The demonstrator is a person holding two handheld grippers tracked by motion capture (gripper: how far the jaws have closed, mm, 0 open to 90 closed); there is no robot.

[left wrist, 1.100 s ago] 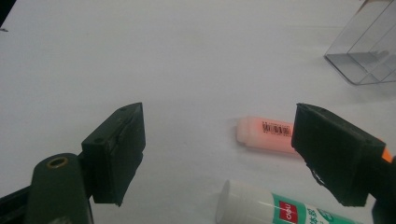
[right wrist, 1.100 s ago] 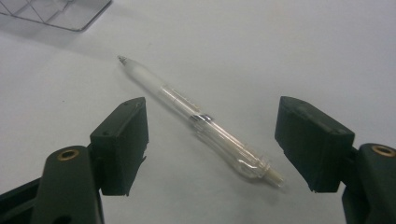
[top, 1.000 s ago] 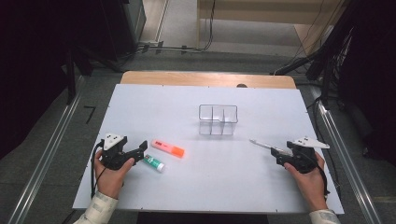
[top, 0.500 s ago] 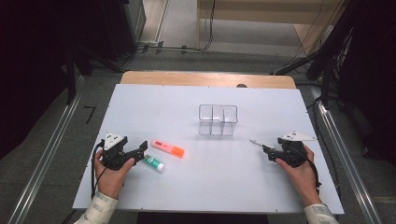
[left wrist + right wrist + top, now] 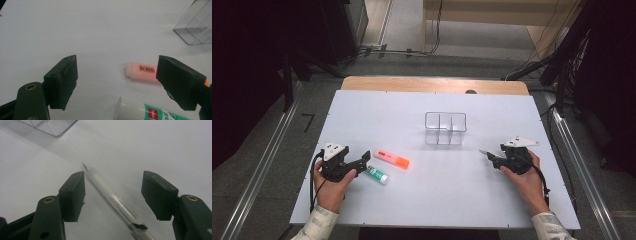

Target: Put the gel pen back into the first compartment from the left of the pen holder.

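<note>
Both forearms come in from the near edge of the table, each hand wrapped around a gripper body held low over the surface and aimed inward. The left gripper (image 5: 360,164) rests at the left side with its black jaws wide apart and nothing between the pads. The right gripper (image 5: 490,157) sits at the right side, its jaws having just been closing, yet a clear gap separates the two pads, neither of which presses on anything.
</note>
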